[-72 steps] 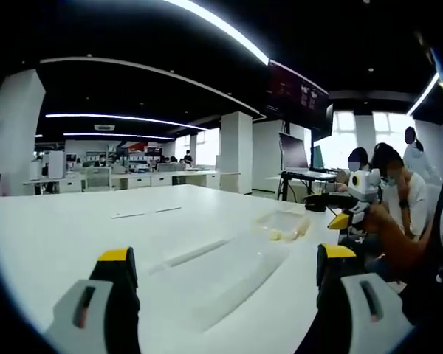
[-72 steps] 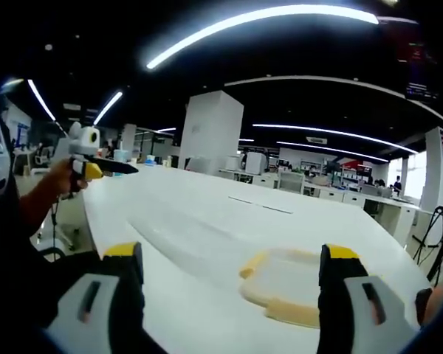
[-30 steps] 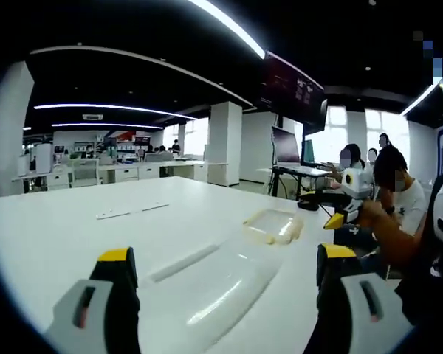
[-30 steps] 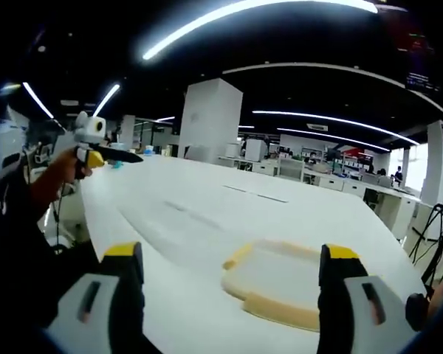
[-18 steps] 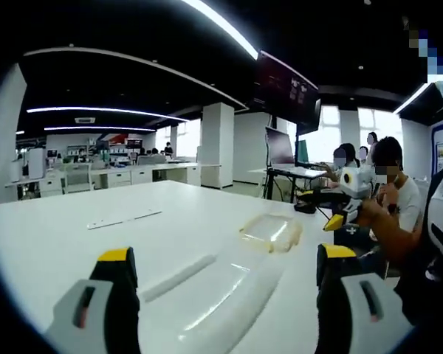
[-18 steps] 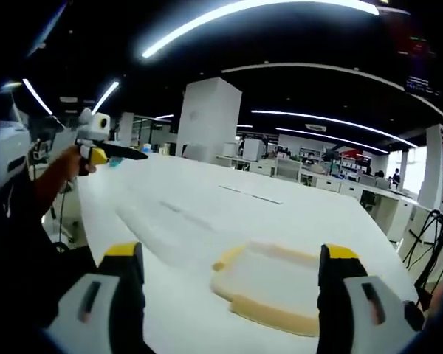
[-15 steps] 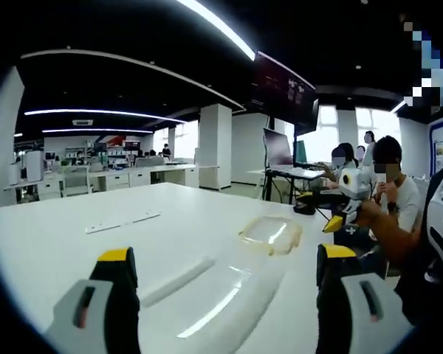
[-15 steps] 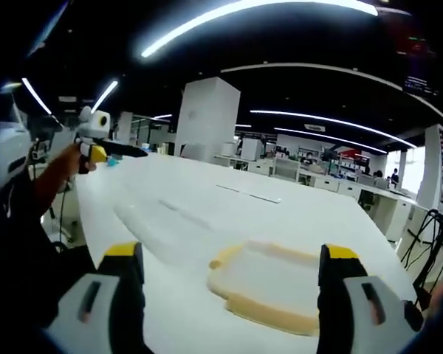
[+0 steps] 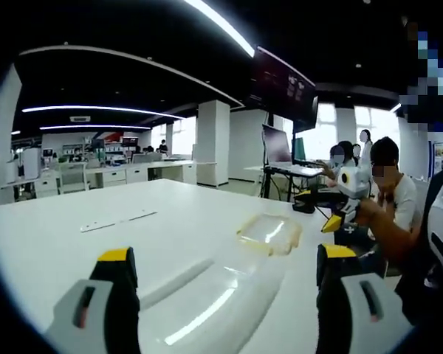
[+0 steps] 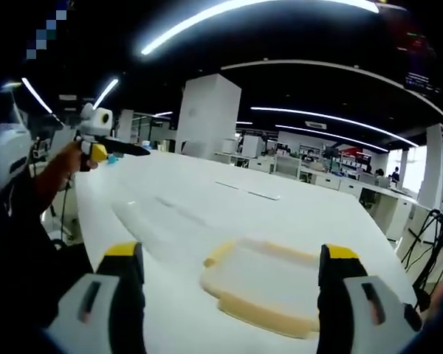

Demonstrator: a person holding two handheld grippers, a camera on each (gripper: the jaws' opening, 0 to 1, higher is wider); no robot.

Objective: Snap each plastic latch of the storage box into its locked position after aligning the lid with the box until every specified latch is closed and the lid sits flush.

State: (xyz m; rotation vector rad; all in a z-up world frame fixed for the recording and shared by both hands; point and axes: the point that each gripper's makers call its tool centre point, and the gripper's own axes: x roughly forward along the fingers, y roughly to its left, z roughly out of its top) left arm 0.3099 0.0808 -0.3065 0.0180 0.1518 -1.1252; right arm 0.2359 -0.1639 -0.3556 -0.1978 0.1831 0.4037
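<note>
A clear plastic storage box with a yellowish rim (image 10: 269, 287) lies flat on the big white surface (image 10: 207, 214). In the right gripper view it sits just ahead of the right gripper (image 10: 229, 269), between its jaws, which are wide apart and hold nothing. In the left gripper view the same box (image 9: 269, 234) lies farther off, to the right. The left gripper (image 9: 225, 269) has its jaws wide apart too, holding nothing. People sit at a desk (image 9: 310, 177) far behind
</note>
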